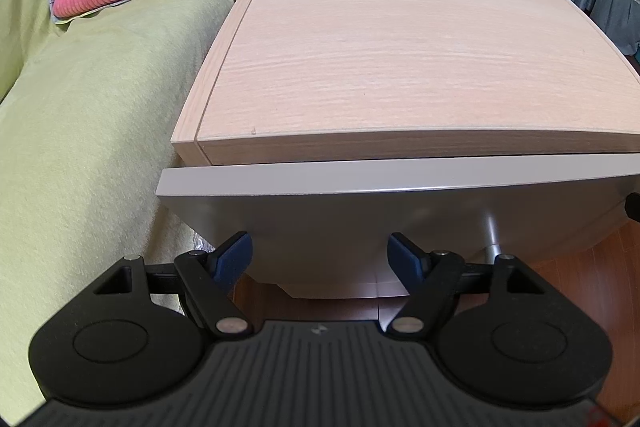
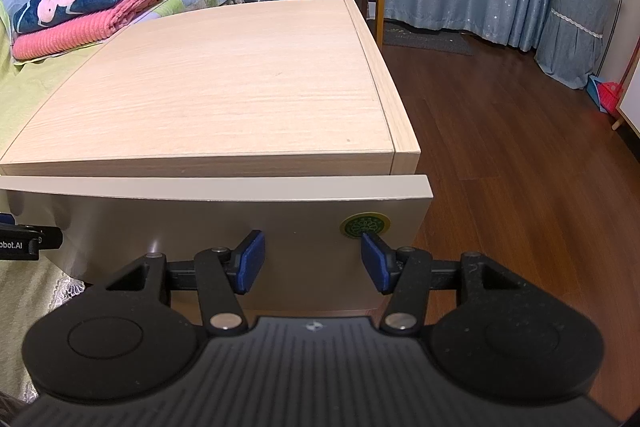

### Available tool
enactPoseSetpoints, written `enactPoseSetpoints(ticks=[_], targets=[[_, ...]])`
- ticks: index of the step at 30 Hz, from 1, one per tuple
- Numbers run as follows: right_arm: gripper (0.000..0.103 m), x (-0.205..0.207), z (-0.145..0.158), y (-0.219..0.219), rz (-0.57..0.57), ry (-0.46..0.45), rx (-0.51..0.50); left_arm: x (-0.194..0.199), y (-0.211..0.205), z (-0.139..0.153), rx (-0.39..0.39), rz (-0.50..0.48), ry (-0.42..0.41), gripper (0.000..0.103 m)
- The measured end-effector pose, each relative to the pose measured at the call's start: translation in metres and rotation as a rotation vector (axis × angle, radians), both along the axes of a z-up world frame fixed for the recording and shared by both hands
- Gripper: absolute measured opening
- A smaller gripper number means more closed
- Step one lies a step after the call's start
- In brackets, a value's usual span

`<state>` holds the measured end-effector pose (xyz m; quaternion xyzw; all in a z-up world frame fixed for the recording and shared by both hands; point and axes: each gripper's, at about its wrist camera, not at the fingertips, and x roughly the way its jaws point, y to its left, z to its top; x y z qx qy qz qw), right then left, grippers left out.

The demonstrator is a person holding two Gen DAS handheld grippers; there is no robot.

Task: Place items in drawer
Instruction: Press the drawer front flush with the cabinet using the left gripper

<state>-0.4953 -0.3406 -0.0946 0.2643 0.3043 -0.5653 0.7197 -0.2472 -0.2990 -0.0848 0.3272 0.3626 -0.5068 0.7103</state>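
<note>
Bedside, bare tabletop (image 1: 400,47) at twelve o'clock; both grippers, left (image 1: 320,259) and right (image 2: 313,261), face the drawer (image 2: 224,223), jaws spread, empty, likely ready to pull.

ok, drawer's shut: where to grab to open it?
Probably the metal handle on the drawer front. It's a slim bar standing vertical, so come straight on from the front and close the open left gripper across it. The front's flat face offers nothing else to pinch.
</note>
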Motion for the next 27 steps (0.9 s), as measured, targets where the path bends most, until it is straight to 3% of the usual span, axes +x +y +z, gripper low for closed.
enactPoseSetpoints(ticks=[27], targets=[[0.05,0.0,-0.002,-0.004,0.001,0.001,-0.001,0.011,-0.002,-0.001,0.001,-0.002,0.0,0.075]])
